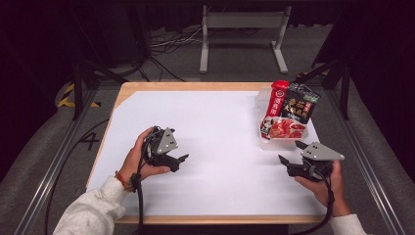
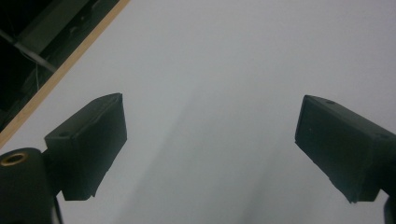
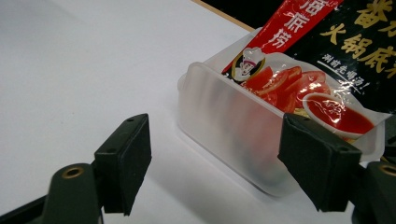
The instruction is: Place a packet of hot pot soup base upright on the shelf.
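A clear plastic tub [image 1: 285, 143] stands at the table's right side, and a red and black sauce pouch [image 1: 292, 111] with tomato pictures leans in it, sticking out over the rim. My right gripper [image 1: 288, 151] sits just in front of the tub and is open, its jaws wide apart. In the right gripper view the tub's frosted wall [image 3: 229, 121] and the pouch [image 3: 317, 88] lie just beyond the right gripper [image 3: 215, 140], with no pad touching them. My left gripper [image 1: 180, 163] rests low over the sheet at the left, open and empty. In its own view the left gripper [image 2: 212, 116] frames bare white sheet.
A white sheet [image 1: 215, 127] covers most of the wooden table [image 1: 195, 86]. The table's wooden edge [image 2: 60, 70] runs close by the left gripper. Beyond the far edge stand a grey metal frame [image 1: 242, 34] and floor cables [image 1: 166, 41]. Rails flank both sides.
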Demonstrator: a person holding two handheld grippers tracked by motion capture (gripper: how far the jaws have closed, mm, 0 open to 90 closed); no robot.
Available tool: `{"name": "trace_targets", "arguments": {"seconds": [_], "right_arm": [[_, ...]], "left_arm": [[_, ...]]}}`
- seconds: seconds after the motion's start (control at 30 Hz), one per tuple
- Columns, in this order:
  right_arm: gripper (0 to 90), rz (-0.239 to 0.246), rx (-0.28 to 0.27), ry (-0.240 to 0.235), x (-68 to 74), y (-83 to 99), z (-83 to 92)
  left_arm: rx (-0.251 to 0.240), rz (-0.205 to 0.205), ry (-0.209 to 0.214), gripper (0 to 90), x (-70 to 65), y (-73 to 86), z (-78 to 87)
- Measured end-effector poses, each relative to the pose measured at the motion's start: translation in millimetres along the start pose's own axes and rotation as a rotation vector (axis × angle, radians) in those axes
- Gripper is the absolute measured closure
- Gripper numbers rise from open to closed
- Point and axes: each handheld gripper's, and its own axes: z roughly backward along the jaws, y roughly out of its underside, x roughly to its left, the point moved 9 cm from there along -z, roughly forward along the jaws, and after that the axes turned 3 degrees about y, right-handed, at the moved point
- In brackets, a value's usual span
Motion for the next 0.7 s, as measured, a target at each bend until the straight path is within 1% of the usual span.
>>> {"name": "trace_targets", "arguments": {"seconds": [0.07, 0.13, 0.17, 0.23, 0.3, 0.4, 0.43, 0.47, 0.5, 0.53, 0.6, 0.7], "right_arm": [[24.7, 0.009, 0.006, 0.002, 0.2, 2.4, -0.2], [24.5, 0.009, 0.01, 0.006, 0.3, 3.6, -0.2], [24.1, 0.011, 0.011, 0.005, 0.6, 4.7, -0.3], [23.4, 0.016, 0.018, 0.005, 2.0, 7.5, -0.4], [23.0, 0.029, 0.02, 0.007, 3.3, 9.2, 0.4], [22.3, 0.032, 0.019, 0.005, 4.4, 11.9, 1.4], [22.1, 0.031, 0.02, 0.006, 4.7, 12.8, 1.9], [22.0, 0.03, 0.02, 0.007, 4.8, 13.7, 2.5], [22.0, 0.03, 0.02, 0.007, 4.8, 13.7, 2.5], [21.8, 0.03, 0.018, 0.005, 5.1, 14.2, 2.9], [21.1, 0.03, 0.02, 0.007, 5.0, 16.0, 3.8], [20.3, 0.03, 0.017, 0.006, 4.7, 18.4, 4.7]], "left_arm": [[0.008, -0.009, -0.007, 9.6, -0.4, 4.8, 2.4], [0.009, -0.009, -0.01, 9.4, -0.6, 7.0, 4.2], [-0.003, 0.008, -0.01, 9.4, -0.8, 10.9, 8.2], [-0.005, 0.023, -0.013, 9.4, -1.3, 15.9, 11.5], [-0.009, 0.031, -0.018, 9.4, -2.4, 23.5, 15.0], [0.0, 0.043, -0.022, 9.2, -4.3, 37.3, 18.4], [0.0, 0.043, -0.022, 9.2, -4.3, 37.3, 18.4], [0.003, 0.063, -0.018, 9.2, -6.1, 48.1, 21.2], [0.003, 0.063, -0.018, 9.1, -6.1, 48.1, 21.2], [0.004, 0.069, -0.025, 9.1, -5.6, 53.2, 23.0], [-0.003, 0.093, -0.022, 9.1, -6.2, 63.8, 26.3], [-0.003, 0.105, -0.03, 9.1, -5.5, 78.0, 32.2]]}}
